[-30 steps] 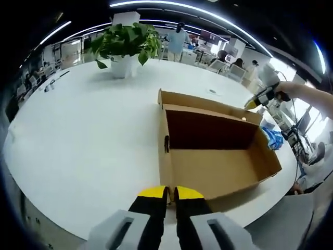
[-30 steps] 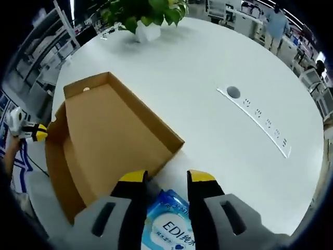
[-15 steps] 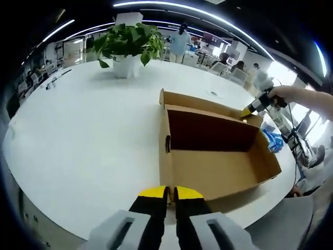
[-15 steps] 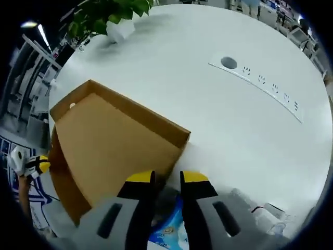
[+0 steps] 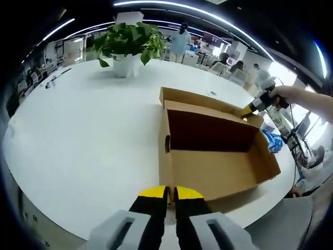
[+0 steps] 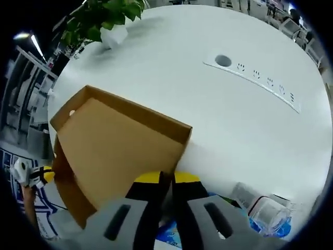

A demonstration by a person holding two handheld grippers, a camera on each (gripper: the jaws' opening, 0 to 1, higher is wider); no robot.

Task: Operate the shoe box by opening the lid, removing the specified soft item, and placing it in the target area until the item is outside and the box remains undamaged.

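The brown cardboard shoe box (image 5: 218, 156) stands open and empty on the white table, its lid (image 5: 208, 103) folded back behind it. My left gripper (image 5: 170, 191) is shut with nothing in it, just short of the box's near wall. A hand holds my right gripper (image 5: 245, 111) at the lid's right end. In the right gripper view, the right gripper (image 6: 166, 179) is shut where the lid (image 6: 114, 146) has its end edge running in between the jaws. The blue soft packet (image 5: 274, 139) lies on the table outside the box, beside its right end.
A potted plant (image 5: 127, 44) stands at the back of the round white table (image 5: 78, 130). A built-in socket strip (image 6: 260, 86) lies right of the lid. Clear plastic wrapping (image 6: 265, 213) sits by the packet. The table edge runs close below the left gripper. People stand in the background.
My right gripper went from open over the blue packet to shut at the lid's edge, leaving the packet on the table. The left gripper has stayed still.
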